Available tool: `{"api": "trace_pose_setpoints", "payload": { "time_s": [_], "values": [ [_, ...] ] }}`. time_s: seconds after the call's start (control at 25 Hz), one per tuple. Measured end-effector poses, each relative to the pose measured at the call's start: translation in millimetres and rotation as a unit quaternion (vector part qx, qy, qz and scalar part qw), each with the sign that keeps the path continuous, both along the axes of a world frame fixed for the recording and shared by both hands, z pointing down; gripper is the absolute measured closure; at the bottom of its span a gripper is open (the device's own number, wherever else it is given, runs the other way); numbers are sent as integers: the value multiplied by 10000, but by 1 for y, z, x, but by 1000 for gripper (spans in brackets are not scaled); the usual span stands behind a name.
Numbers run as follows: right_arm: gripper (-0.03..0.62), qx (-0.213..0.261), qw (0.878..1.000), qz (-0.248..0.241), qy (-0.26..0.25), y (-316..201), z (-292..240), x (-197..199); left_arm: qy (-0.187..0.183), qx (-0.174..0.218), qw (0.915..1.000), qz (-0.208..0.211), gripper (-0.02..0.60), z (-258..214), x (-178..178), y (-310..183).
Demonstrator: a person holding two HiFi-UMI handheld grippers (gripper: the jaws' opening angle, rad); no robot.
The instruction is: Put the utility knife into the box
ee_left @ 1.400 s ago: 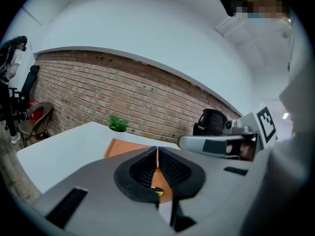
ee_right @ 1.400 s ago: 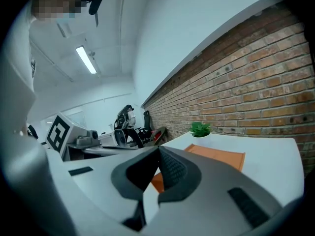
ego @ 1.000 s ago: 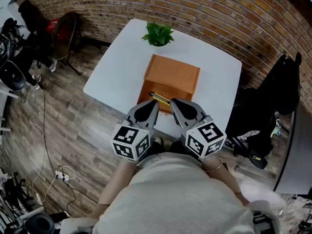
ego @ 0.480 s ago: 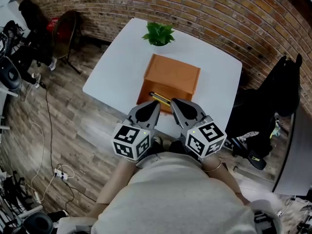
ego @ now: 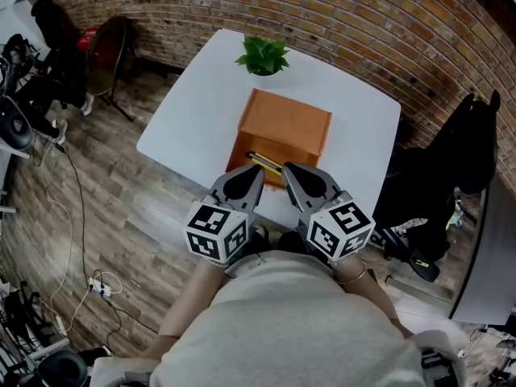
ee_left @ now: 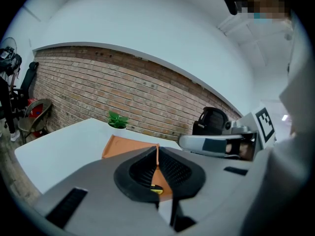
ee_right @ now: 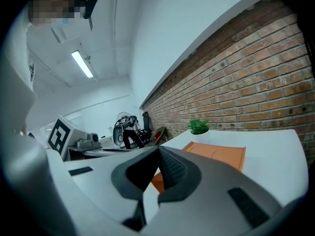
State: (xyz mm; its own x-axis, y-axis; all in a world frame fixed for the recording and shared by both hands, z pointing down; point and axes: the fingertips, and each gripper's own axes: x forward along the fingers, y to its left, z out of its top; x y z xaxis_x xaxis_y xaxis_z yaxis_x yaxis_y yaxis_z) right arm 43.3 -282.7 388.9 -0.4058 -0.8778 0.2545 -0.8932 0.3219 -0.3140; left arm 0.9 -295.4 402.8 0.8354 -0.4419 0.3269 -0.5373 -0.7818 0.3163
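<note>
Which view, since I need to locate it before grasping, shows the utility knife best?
The head view: the utility knife lies plainly visible, yellow and black, at the orange box's near edge. The left gripper view shows only a yellow sliver past its jaws; the right gripper view shows the box, not the knife.

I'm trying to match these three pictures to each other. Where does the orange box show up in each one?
Head view: the orange box sits mid-table, a little above the picture's centre.
Left gripper view: the box is left of centre, with its flat top showing.
Right gripper view: the box is right of centre, low down.
Shared landmark: the potted plant stands beyond the box in all three.
</note>
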Motion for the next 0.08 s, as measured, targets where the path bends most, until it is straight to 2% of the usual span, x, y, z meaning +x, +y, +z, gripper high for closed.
{"api": "trace_pose_setpoints", "payload": {
  "time_s": [0.08],
  "values": [
    [595,21,10000,52,-24,0,0,2,-13,-18,10000,1,568,1,-1,-1]
  ]
}}
